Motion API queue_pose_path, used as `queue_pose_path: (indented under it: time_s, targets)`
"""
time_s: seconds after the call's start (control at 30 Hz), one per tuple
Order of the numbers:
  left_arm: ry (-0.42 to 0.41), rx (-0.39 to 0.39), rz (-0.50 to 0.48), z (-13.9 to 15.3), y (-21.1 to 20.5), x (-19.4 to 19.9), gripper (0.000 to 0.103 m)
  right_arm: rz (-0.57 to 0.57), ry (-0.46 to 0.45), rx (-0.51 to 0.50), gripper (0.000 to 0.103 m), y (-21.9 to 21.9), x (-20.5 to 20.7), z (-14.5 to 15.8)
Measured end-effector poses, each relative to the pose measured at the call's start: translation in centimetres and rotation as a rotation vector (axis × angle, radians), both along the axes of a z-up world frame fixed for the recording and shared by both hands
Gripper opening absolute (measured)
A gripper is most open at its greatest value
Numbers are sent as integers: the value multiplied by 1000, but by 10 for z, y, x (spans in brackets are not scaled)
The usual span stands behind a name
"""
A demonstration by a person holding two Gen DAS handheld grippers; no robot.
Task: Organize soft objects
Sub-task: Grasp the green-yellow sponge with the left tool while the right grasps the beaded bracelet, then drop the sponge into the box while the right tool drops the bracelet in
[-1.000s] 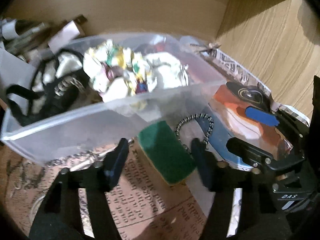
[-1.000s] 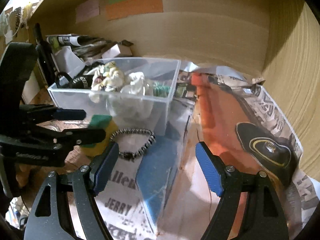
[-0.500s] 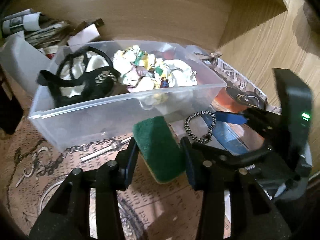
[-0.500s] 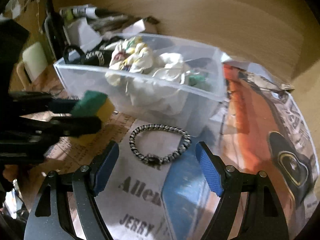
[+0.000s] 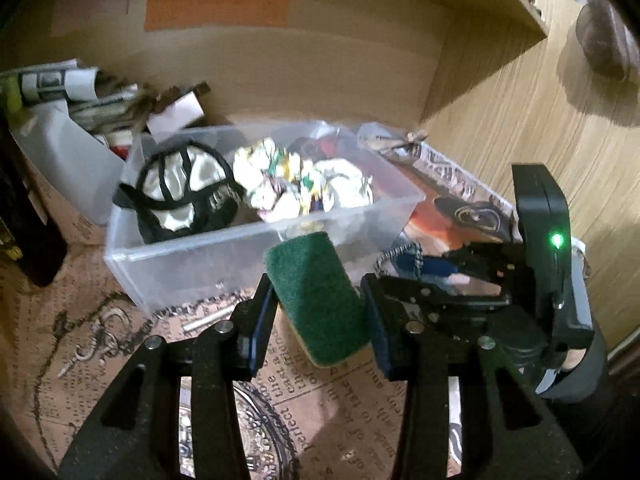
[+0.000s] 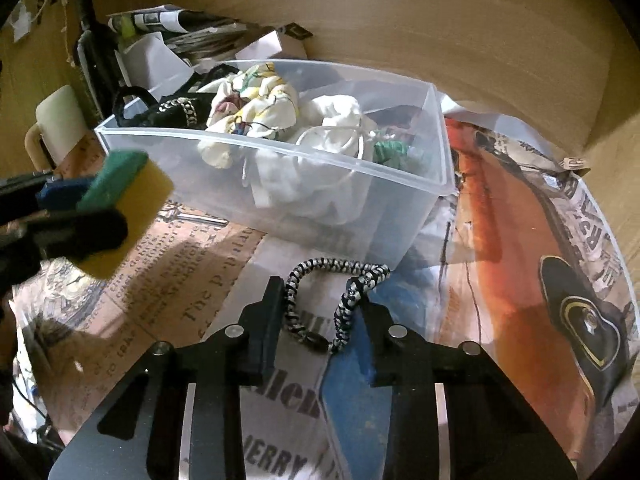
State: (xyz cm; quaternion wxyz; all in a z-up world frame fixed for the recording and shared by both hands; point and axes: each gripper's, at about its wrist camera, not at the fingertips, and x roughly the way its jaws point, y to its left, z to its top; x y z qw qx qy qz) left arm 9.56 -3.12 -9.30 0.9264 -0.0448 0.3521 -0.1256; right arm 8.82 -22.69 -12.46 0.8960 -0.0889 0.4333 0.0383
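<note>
My left gripper (image 5: 318, 312) is shut on a green-and-yellow sponge (image 5: 316, 296) and holds it above the newspaper, just in front of the clear plastic bin (image 5: 188, 256). The sponge also shows in the right wrist view (image 6: 128, 196), lifted at the left. My right gripper (image 6: 320, 316) is shut on a black-and-white braided bracelet (image 6: 340, 280) lying on the newspaper in front of the bin (image 6: 400, 184). The bin holds white crumpled cloths (image 6: 276, 120) and a black-strapped item (image 5: 180, 188).
Newspaper sheets (image 6: 520, 220) cover the shelf floor. A metal chain with clasps (image 5: 96, 336) lies at the left. A box with rolled papers (image 5: 72, 120) stands behind the bin at the left. Wooden walls close the back and right.
My left gripper has lifted the sponge off the newspaper. My right gripper has moved forward and closed on the bracelet.
</note>
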Motion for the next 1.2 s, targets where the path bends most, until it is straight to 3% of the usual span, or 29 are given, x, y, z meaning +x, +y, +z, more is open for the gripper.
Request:
queue_pose_path:
  time_s: [0.37, 0.67, 0.93, 1.13, 1.2]
  targets:
    - [-106, 8, 60, 42, 20, 8, 43, 38, -160, -9, 28, 13, -25, 52]
    - [-99, 34, 116, 46, 34, 49, 43, 60, -265, -27, 28, 21, 10, 84]
    - [-29, 46, 119, 24, 38, 89, 43, 34, -222, -39, 28, 20, 70, 72]
    - [2, 61, 112, 9, 37, 103, 43, 14, -123, -21, 28, 13, 103, 42]
    - [6, 66, 105, 6, 36, 105, 45, 6, -90, -28, 33, 11, 107, 32]
